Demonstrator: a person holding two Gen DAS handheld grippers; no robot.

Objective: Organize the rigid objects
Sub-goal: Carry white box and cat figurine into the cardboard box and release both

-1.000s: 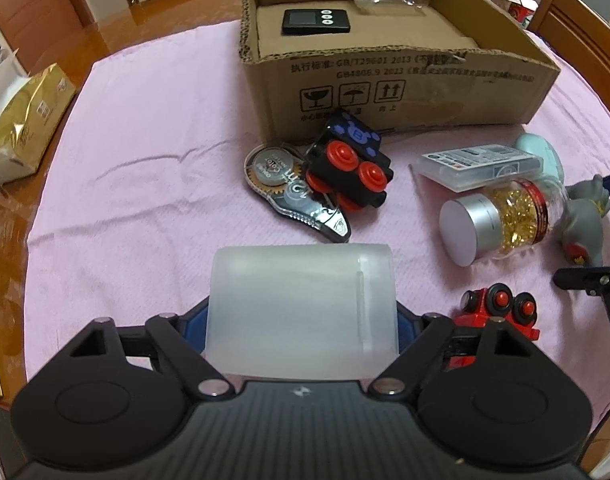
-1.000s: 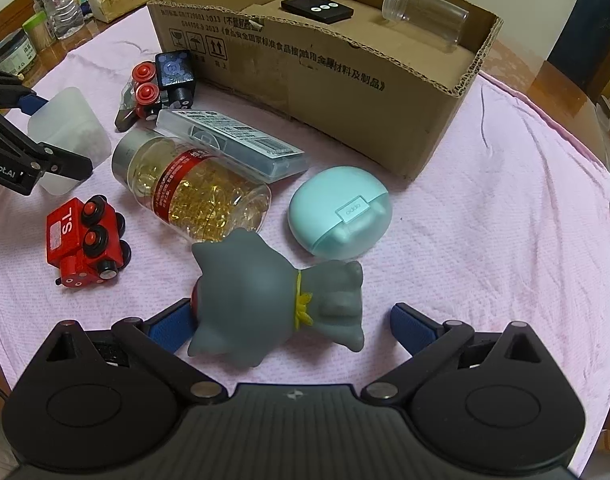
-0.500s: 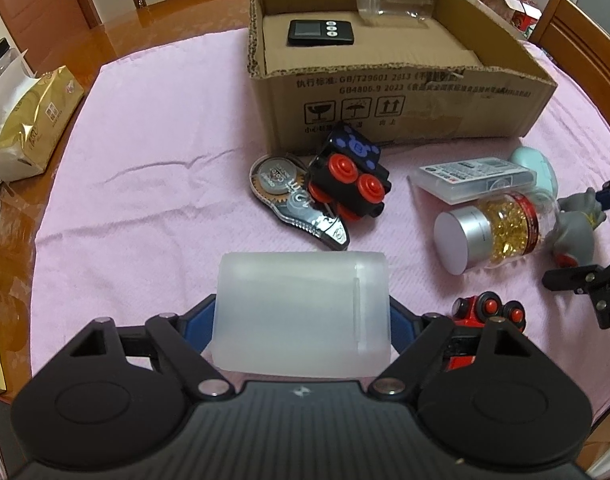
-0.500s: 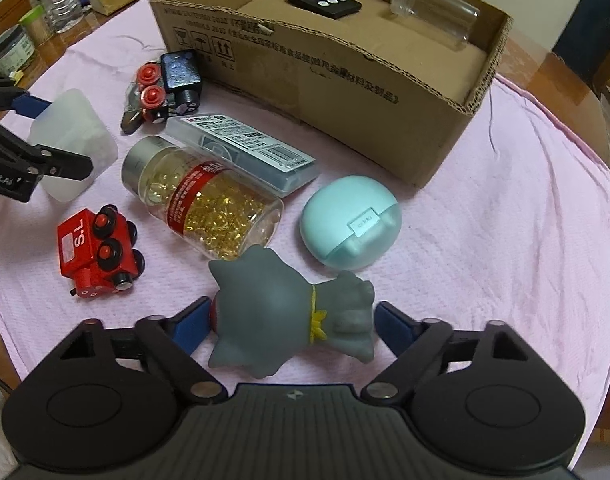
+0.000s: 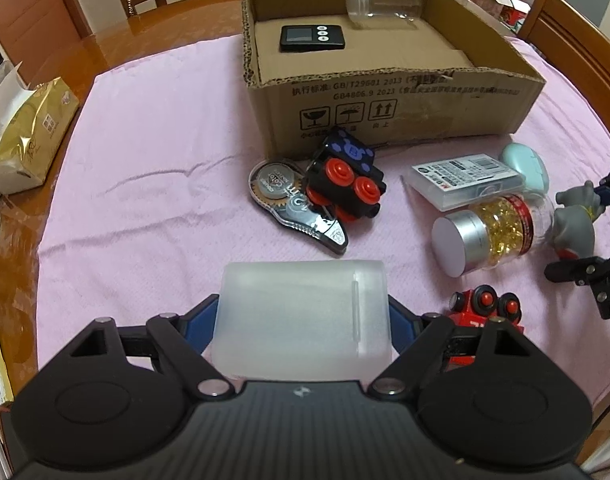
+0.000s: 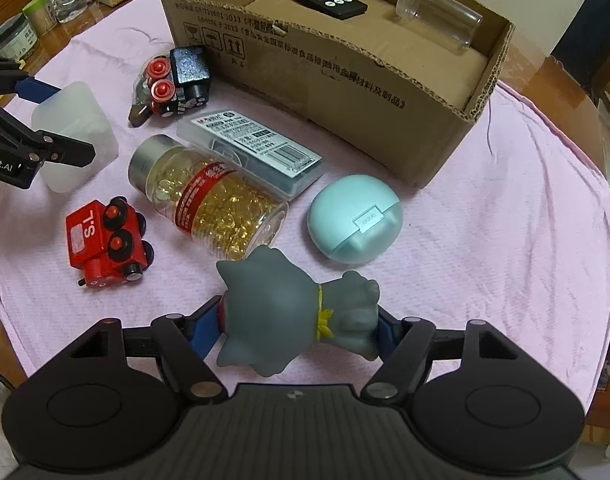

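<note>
My left gripper (image 5: 303, 320) is shut on a frosted white plastic box (image 5: 305, 316) just above the pink cloth; the same box (image 6: 75, 136) also shows at the left of the right wrist view. My right gripper (image 6: 299, 326) has its jaws closing on a grey toy figure (image 6: 289, 316) lying on its side, and both blue pads touch its ends. The open cardboard box (image 5: 385, 112) stands at the far side and holds a black timer (image 5: 313, 38) and a clear jar (image 5: 383, 2).
On the pink cloth lie a tape dispenser (image 5: 289, 196), a black toy car with red wheels (image 5: 345, 184), a labelled clear case (image 6: 253, 148), a capsule bottle (image 6: 209, 200), a mint case (image 6: 355, 216) and a red toy train (image 6: 105, 240). Wooden chairs stand behind the table.
The right gripper's jaws have come in from wide apart onto the two ends of the grey toy. The left gripper has kept still with the white box in it.
</note>
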